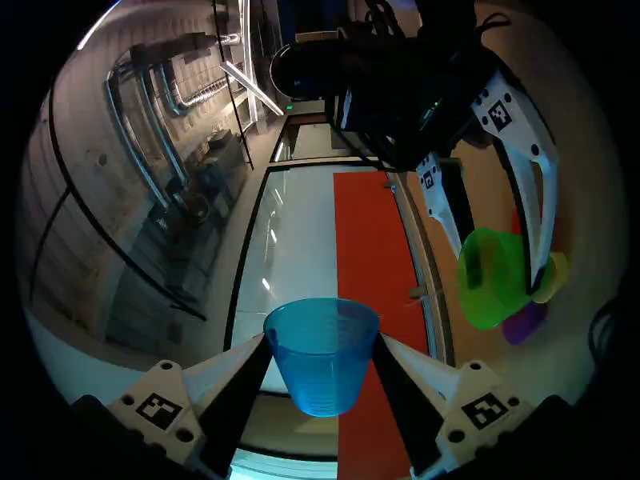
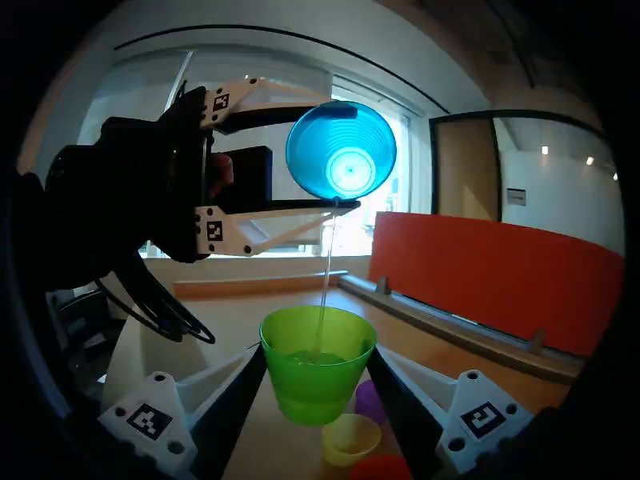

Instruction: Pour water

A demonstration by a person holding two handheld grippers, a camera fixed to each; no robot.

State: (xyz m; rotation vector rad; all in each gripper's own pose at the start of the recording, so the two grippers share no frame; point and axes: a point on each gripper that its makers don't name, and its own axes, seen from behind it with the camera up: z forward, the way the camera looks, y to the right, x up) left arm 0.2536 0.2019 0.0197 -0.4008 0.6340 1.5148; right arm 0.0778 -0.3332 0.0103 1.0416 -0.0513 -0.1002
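Pipes (image 1: 144,136) run along the wall at the far left of the left gripper view. Nearer the middle, the left gripper (image 1: 322,344) is clamped on a blue cup (image 1: 322,364), one finger pressed to each side. An orange-red panel (image 1: 372,256) stretches away behind the cup. Farther right, the right gripper (image 1: 504,276) grips a green cup (image 1: 488,280). A yellow cup (image 1: 558,276) and a purple cup (image 1: 524,324) lie just past it.

In the right gripper view, a dark-covered hand (image 2: 144,200) on the left holds the left gripper. Its two fingers pinch the blue cup, which is tipped over above the green cup with its mouth toward the camera. A thin stream of water (image 2: 326,272) falls from its lower rim into the green cup. That cup stands upright between the right gripper's own fingers, both tight against its wall, and a little water lies in it. Below it, on the wooden table (image 2: 232,320), sit the yellow cup and, to the right, the purple cup. A reddish object (image 2: 380,468) at the bottom edge may be another cup. The orange-red panel closes off the right side.
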